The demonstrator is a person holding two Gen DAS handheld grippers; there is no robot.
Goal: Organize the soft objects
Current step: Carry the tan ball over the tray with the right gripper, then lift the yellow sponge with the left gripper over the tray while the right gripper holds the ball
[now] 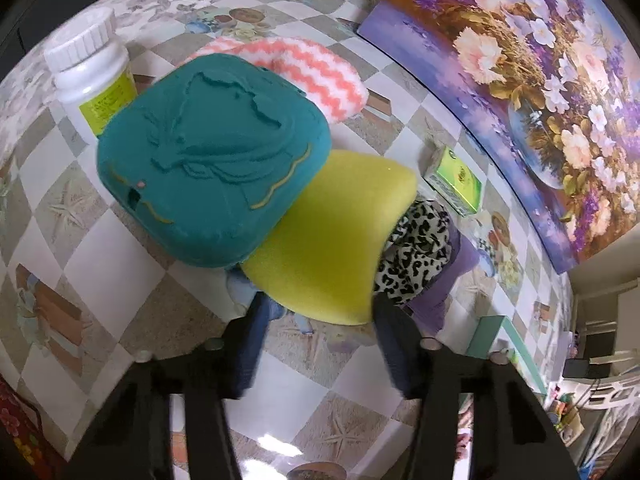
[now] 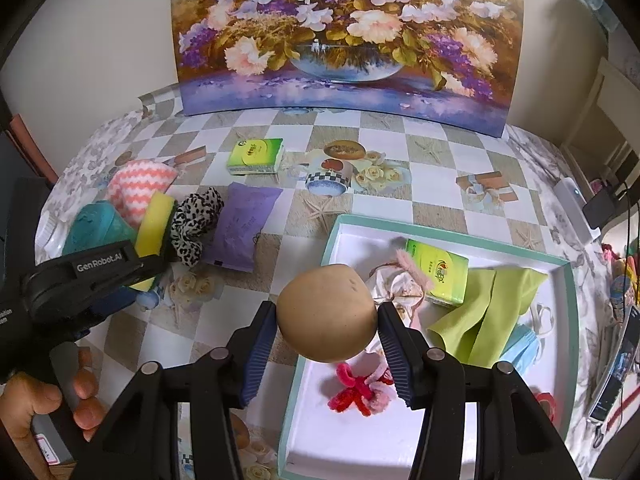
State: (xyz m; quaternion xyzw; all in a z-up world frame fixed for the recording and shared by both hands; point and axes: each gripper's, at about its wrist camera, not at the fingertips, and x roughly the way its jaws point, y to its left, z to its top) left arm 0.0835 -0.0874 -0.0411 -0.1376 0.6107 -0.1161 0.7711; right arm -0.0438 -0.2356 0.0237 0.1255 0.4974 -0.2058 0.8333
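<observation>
Partway thru. Inside the white tray (image 2: 568,280): green tissue pack (image 2: 438,272), lime cloth (image 2: 480,320), blue face mask (image 2: 524,348), red-pink pipe-cleaner twist (image 2: 360,394), crumpled white fabric bit (image 2: 394,286). Right hand-held gripper (image 2: 326,320) clamped on the tan foam ball (image 2: 326,314), pads pressing both sides, hanging over the tray's near-left corner (not dropped in yet).

Still left of the tray on the worktop (image 2: 400,148): yellow sponge (image 1: 332,236), teal sponge (image 1: 208,168), pink zigzag cloth (image 1: 316,68), leopard scrunchie (image 1: 416,256), purple pouch (image 2: 240,228), plus a second green tissue pack (image 2: 256,156) farther back toward the flower painting (image 2: 344,36).

Left hand-held gripper (image 1: 316,312) at the yellow sponge, fingers flanking its near edge, sponge bowed between them. Looks clamped on, judging by that squeeze. So roughly half the soft stuff sorted, half to go.

Hard to read: left fingertips motion-blurred, exact pad contact fuzzy. Teal sponge overlaps the yellow one's far-left part, pink cloth half hidden behind it. Something bluish under the sponges, can't ID. White bottle (image 1: 92,68) beside the teal sponge, label unreadable. Tray's near edge cut off by the gripper body. Clutter right of the tray past the worktop edge too small to tell.
</observation>
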